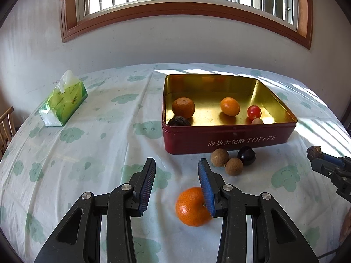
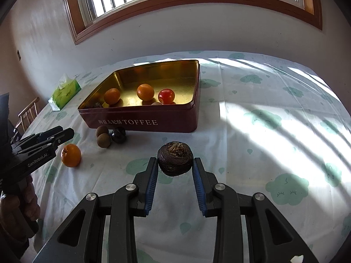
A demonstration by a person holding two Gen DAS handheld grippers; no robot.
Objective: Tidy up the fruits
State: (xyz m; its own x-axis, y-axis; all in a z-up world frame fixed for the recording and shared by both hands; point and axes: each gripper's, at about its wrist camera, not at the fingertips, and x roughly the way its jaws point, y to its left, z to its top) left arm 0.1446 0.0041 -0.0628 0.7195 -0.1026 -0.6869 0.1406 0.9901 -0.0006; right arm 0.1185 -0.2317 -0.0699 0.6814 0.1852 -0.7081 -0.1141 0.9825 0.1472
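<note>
A red TOFFEE tin (image 1: 228, 141) (image 2: 140, 121) with a gold inside holds two oranges (image 1: 183, 107) (image 1: 230, 106), a red tomato (image 1: 254, 112), a dark fruit (image 1: 178, 121) and a pale fruit (image 1: 257, 121). In front of it lie two brown longans (image 1: 219, 157) (image 1: 234, 166) and a dark round fruit (image 1: 246, 152). My left gripper (image 1: 176, 164) is open above an orange (image 1: 190, 207) (image 2: 71, 155) on the cloth. My right gripper (image 2: 175, 163) is shut on a dark wrinkled fruit (image 2: 175, 161), held above the table right of the tin's front.
A green tissue pack (image 1: 63, 100) lies at the far left of the table. A wooden chair (image 2: 28, 114) stands beyond the left edge. The wall and window are behind the table. The right side of the cloth (image 2: 274, 131) is sunlit.
</note>
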